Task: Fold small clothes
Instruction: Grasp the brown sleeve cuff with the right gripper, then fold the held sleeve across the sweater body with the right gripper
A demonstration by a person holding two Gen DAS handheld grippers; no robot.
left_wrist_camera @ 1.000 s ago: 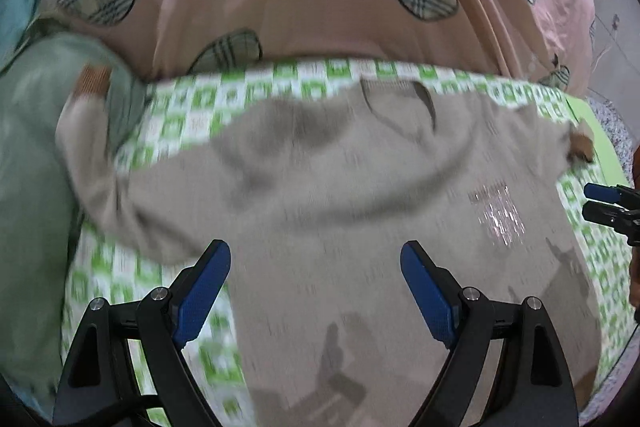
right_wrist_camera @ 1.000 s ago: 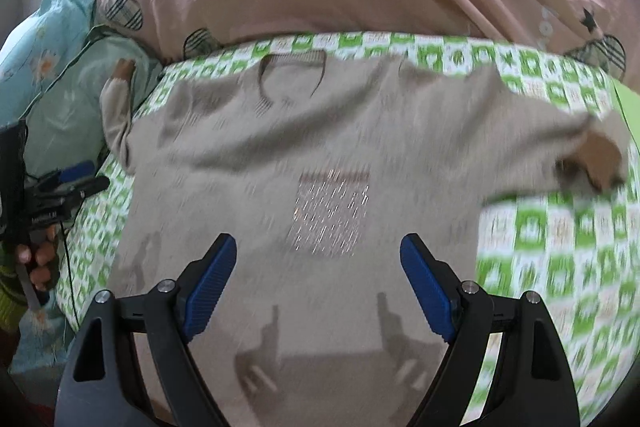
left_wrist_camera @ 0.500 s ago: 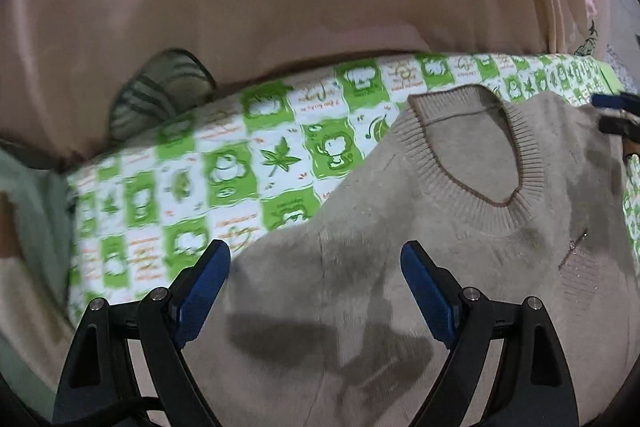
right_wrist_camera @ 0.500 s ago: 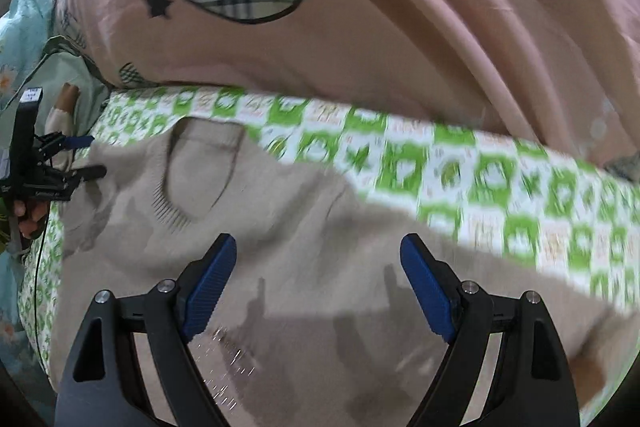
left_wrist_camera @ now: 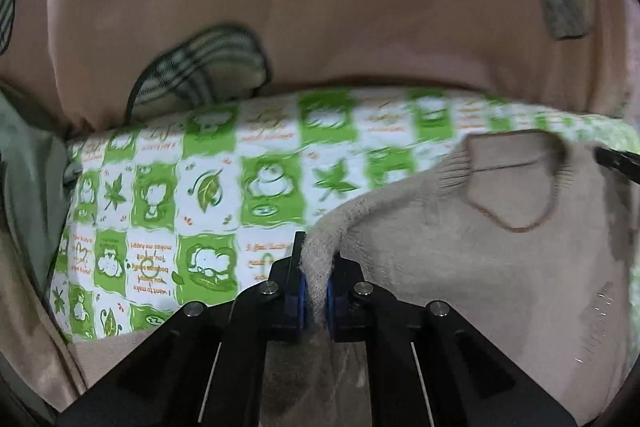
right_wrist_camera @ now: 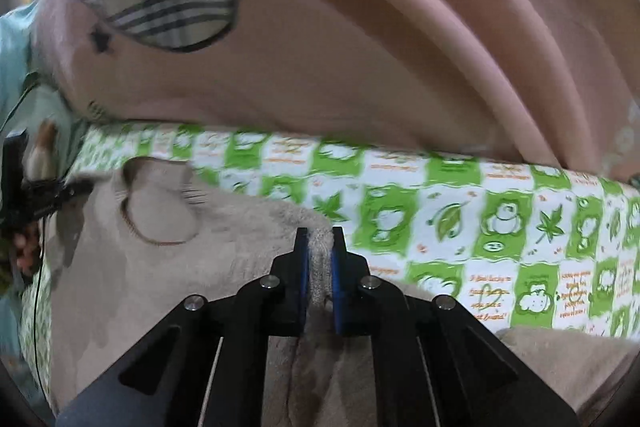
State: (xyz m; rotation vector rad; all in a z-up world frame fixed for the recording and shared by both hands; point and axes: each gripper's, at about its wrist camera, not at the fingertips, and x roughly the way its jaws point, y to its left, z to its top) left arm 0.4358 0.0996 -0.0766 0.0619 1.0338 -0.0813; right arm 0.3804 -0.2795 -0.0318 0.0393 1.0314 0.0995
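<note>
A small beige knit sweater lies flat on a green-and-white checked mat, its neckline towards the far side. My left gripper is shut on a pinched ridge of the shoulder edge left of the neckline. In the right wrist view the sweater spreads to the left of the neckline. My right gripper is closing its jaws on the shoulder fabric, which sits bunched between the blue pads. The mat runs on to the right.
A pink quilt with plaid patches rises as a wall just behind the mat, also filling the top as the quilt. Green bedding lies at the left. A brown sleeve cuff rests by the bedding.
Both grippers came forward and down from over the sweater's body to its shoulders. Both went from wide open to closed on the shoulder fabric.
</note>
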